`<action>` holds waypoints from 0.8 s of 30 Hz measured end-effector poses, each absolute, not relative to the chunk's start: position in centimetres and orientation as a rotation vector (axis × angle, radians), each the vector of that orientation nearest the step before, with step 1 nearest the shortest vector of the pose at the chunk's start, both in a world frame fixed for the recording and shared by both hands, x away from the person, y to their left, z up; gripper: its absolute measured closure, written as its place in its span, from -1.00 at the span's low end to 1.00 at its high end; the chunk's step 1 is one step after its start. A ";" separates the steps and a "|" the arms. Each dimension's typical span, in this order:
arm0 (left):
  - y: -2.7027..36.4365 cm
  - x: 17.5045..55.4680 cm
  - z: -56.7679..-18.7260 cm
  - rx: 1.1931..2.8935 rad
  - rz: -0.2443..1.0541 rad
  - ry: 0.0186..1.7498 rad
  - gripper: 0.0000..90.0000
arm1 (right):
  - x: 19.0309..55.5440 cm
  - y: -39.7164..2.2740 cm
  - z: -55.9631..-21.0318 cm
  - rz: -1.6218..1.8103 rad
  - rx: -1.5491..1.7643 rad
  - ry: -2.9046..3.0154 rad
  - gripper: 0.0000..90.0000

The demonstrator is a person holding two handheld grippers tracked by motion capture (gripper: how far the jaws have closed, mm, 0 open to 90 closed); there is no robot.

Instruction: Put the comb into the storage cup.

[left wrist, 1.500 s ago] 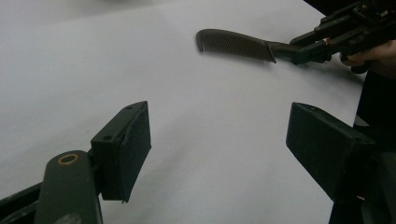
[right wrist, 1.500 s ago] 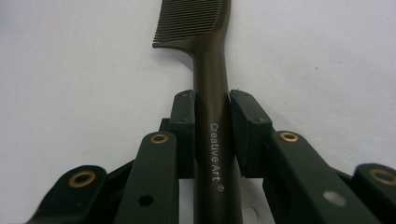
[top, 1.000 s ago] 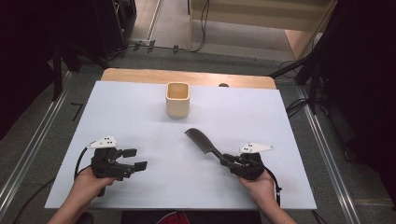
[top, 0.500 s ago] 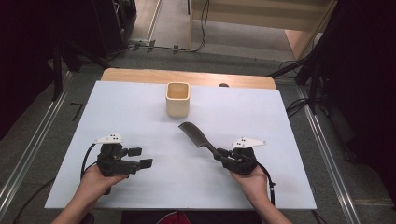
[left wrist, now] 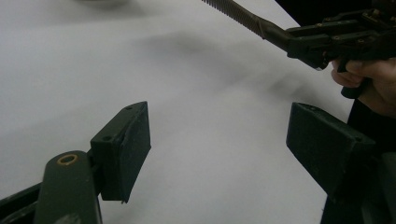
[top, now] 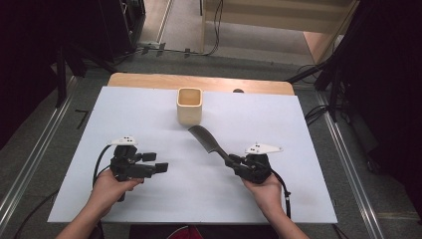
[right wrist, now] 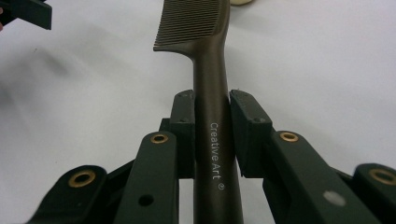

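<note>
White sheet (top: 149, 107) covers the table; right tool (top: 234, 162) grips comb (top: 204, 138), left tool (top: 161, 167) wide.

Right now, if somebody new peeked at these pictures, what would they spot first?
Probably the dark comb, clamped by its handle in the right gripper and pointing toward the square cream cup at the far middle of the white table. The left gripper hangs open with nothing in it.
</note>
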State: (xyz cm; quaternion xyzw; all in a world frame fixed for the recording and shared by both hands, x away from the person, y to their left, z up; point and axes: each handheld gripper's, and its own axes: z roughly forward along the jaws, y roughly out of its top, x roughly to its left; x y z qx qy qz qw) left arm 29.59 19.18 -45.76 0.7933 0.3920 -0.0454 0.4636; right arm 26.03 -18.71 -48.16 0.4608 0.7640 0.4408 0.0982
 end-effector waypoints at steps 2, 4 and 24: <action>18.9 29.7 -45.7 1.950 -0.098 0.971 -0.50 | 26.1 -18.6 -48.1 1.311 1.362 2.256 0.56; 18.7 29.9 -45.7 1.946 -0.106 0.979 -0.50 | 26.1 -18.4 -48.1 1.311 1.361 2.254 0.56; 17.9 31.1 -45.0 1.879 -0.129 1.034 -0.49 | 26.9 -13.6 -46.6 1.310 1.320 2.215 0.56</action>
